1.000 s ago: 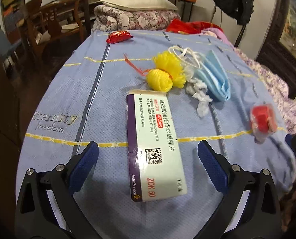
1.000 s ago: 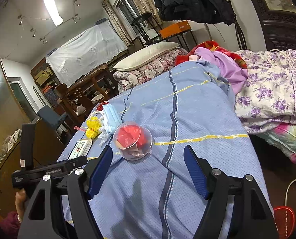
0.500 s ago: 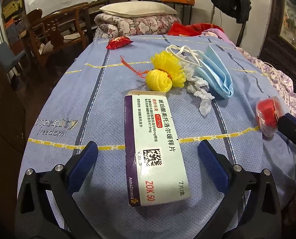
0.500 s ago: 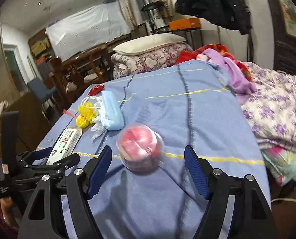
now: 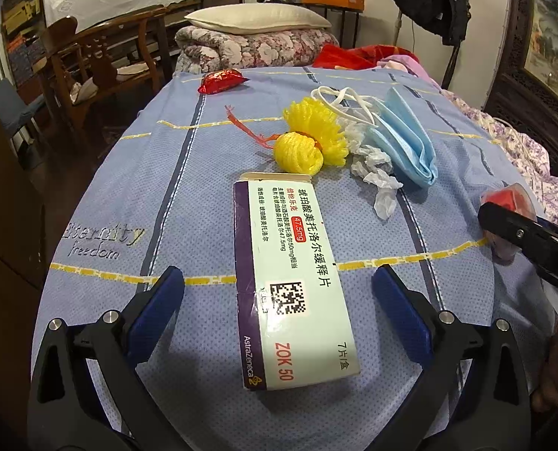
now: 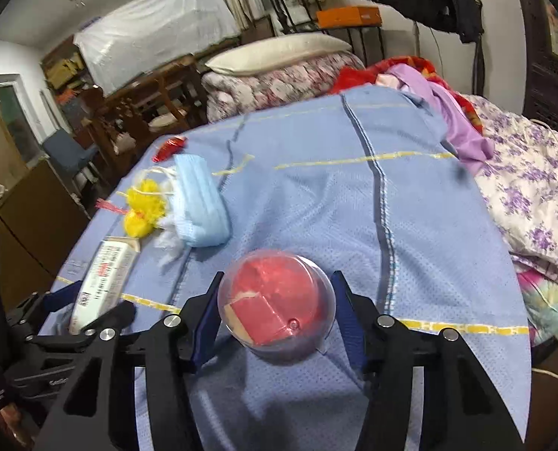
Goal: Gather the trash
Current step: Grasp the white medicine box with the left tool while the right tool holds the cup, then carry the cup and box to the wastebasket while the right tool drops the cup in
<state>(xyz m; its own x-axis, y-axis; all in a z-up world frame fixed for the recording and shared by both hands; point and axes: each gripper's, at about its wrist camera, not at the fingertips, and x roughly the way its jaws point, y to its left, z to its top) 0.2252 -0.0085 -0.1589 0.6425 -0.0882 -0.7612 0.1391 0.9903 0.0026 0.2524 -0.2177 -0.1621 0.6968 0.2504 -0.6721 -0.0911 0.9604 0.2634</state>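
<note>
A white and purple medicine box (image 5: 290, 278) lies on the blue bedspread (image 5: 128, 173), between the open fingers of my left gripper (image 5: 277, 300). Beyond it lie yellow foam fruit nets (image 5: 309, 139), crumpled tissue (image 5: 376, 173), a blue face mask (image 5: 407, 139) and a red foil wrapper (image 5: 220, 80). My right gripper (image 6: 277, 300) has its blue pads against both sides of a clear plastic dome holding red paper (image 6: 275, 304). The dome also shows at the right edge of the left wrist view (image 5: 508, 199), behind the right gripper's body.
A pillow on a folded floral quilt (image 5: 256, 37) sits at the bed's head. Floral and purple bedding (image 6: 523, 173) is heaped on the right. Wooden chairs (image 5: 87, 64) stand left of the bed, and a brown cabinet (image 5: 0, 203) is at the near left.
My right gripper moved forward to the plastic dome and closed its fingers onto its sides. My left gripper came a little closer over the medicine box and stayed open.
</note>
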